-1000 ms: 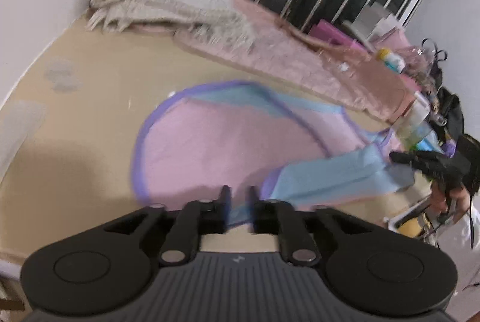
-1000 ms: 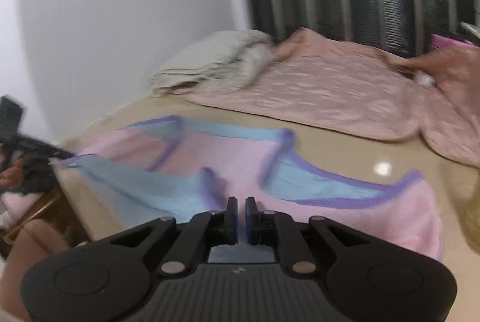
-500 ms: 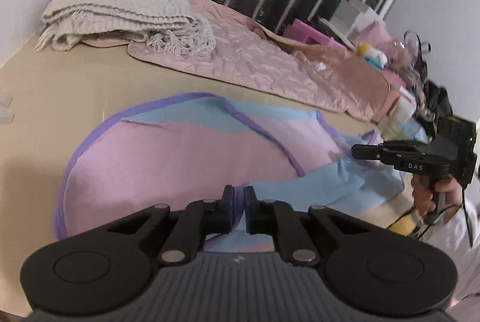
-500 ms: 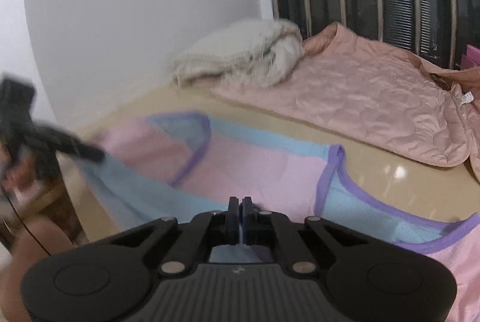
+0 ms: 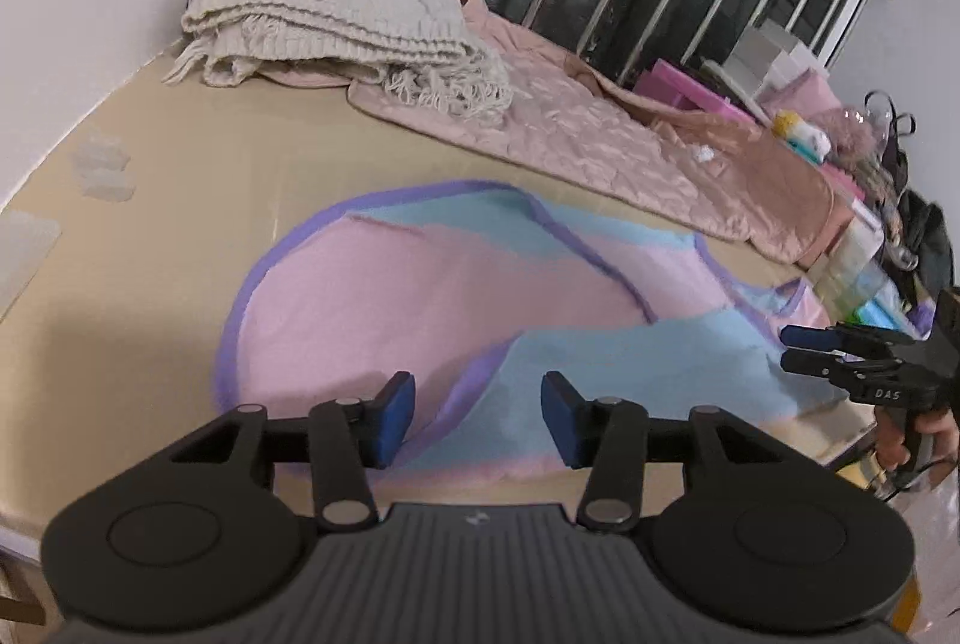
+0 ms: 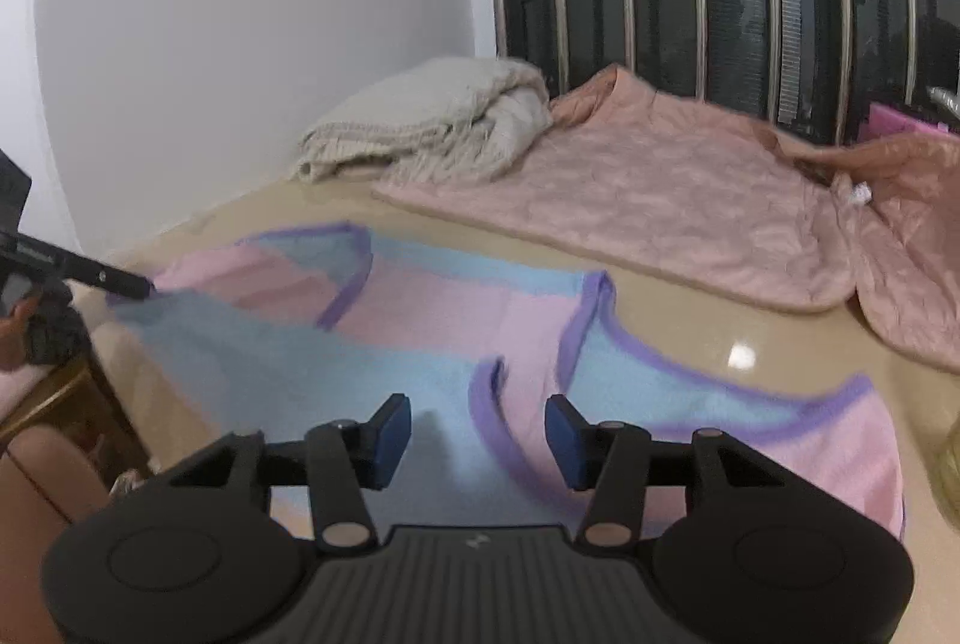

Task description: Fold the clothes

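Pink-and-blue garment (image 5: pixel 432 296) spread flat on tan table (image 5: pixel 180 176), just ahead of both tongs. Left gripper (image 5: pixel 477 419) and right gripper (image 6: pixel 478 440) opening, holding nothing. Best regripped at purple-trimmed edge before folding evenly.

**What you can't really make out here**

The pink and blue garment (image 6: pixel 432 344) is smeared with blur in the right wrist view, and its near edge disappears under the right gripper (image 6: pixel 478 434) body. Same story on the left: the hem slips behind the left gripper (image 5: pixel 478 419). The clutter (image 5: pixel 840 152) along the far right side is too small to name. The person's hand (image 5: pixel 918 440) is cut off by the frame edge. The pink quilt (image 6: pixel 660 200) runs off the right edge.
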Demonstrator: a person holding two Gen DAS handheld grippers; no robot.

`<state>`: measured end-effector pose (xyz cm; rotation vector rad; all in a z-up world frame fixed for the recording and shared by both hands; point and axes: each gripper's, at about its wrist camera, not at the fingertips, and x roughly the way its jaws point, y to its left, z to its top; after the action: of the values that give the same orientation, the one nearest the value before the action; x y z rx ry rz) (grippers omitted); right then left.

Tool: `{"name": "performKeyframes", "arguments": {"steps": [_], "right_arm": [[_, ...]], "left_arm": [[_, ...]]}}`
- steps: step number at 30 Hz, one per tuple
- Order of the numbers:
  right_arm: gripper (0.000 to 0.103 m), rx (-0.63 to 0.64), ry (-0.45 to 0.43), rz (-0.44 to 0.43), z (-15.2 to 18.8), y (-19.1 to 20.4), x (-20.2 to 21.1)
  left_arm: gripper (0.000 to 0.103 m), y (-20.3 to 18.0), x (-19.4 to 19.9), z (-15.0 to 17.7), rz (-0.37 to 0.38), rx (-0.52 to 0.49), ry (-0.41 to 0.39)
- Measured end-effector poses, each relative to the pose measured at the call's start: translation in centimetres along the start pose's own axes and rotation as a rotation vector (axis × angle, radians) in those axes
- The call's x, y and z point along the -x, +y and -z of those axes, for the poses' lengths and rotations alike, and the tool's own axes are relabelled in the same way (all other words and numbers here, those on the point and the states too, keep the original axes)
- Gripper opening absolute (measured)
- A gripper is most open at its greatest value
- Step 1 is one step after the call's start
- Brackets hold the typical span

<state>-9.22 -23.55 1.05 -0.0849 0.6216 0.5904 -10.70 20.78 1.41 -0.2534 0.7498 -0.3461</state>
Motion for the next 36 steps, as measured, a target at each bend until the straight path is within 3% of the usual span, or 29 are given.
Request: {"name": "performKeyframes", "arguments": {"steps": [1,2,3,4,6,8,10,14,16,21,23,26,27,29,30,33,36], "right_arm": [[0.042,0.005,0.007,0.0,0.3,0.1,-0.1],[0.031,0.012,0.009,0.007,0.5,0.2,-0.2],[0.012,0.014,0.013,0.013,0.6,0.3,-0.2],[0.007,0.015,0.02,0.018,0.5,0.4,-0.1],[0.007,-0.012,0.027,0.008,0.1,0.0,0.1],[0.01,0.01,0.038,0.043,-0.1,-0.1,0.1],[0.013,0.046,0.038,0.078,-0.7,0.1,0.5],[0.043,0.043,-0.04,0.103,-4.3,-1.0,1.1],[0.046,0.073,-0.036,0.104,-6.6,-1.8,-0.8],[0.043,0.049,0.14,0.066,-11.2,-5.4,-8.8],[0.043,0.023,0.177,0.053,-11.4,-6.1,-10.4],[0.034,0.003,0.211,0.027,-11.1,-6.2,-11.5],[0.026,-0.002,0.219,0.015,-10.9,-6.2,-11.7],[0.015,-0.006,0.229,-0.002,-10.3,-6.3,-11.9],[0.013,-0.005,0.225,-0.003,-10.1,-6.3,-11.9],[0.01,-0.007,0.214,-0.008,-10.1,-6.3,-11.8],[0.009,-0.008,0.199,-0.006,-10.0,-6.2,-11.6]], "left_arm": [[0.007,-0.1,-0.1,0.2,-0.003,-0.01,0.005],[0.004,-0.3,-0.2,0.3,-0.01,-0.025,0.003],[0.004,-0.5,-0.1,0.4,-0.011,-0.042,-0.004],[0.004,-0.7,0.0,0.4,-0.019,-0.053,-0.009],[0.004,-0.8,-0.1,0.4,-0.076,-0.077,-0.013],[0.009,-0.7,-0.3,0.2,-0.112,-0.083,0.003],[0.031,-0.9,0.4,-0.9,-0.13,-0.048,0.018],[0.053,-3.6,1.0,-6.1,-0.134,-0.038,-0.059],[0.079,-5.3,-1.4,-9.0,-0.121,-0.087,-0.043],[0.087,-7.3,-10.8,-13.7,-0.122,-0.236,0.087],[0.086,-7.1,-13.9,-14.1,-0.12,-0.235,0.133],[0.086,-6.6,-15.9,-14.0,-0.086,-0.236,0.149],[0.083,-6.4,-16.3,-14.0,-0.081,-0.235,0.148],[0.065,-5.7,-17.3,-13.9,-0.064,-0.233,0.183],[0.047,-5.5,-17.6,-13.9,-0.065,-0.225,0.196],[0.02,-5.0,-17.6,-13.9,-0.076,-0.215,0.179],[0.01,-4.5,-17.3,-14.0,-0.076,-0.188,0.181]]}}
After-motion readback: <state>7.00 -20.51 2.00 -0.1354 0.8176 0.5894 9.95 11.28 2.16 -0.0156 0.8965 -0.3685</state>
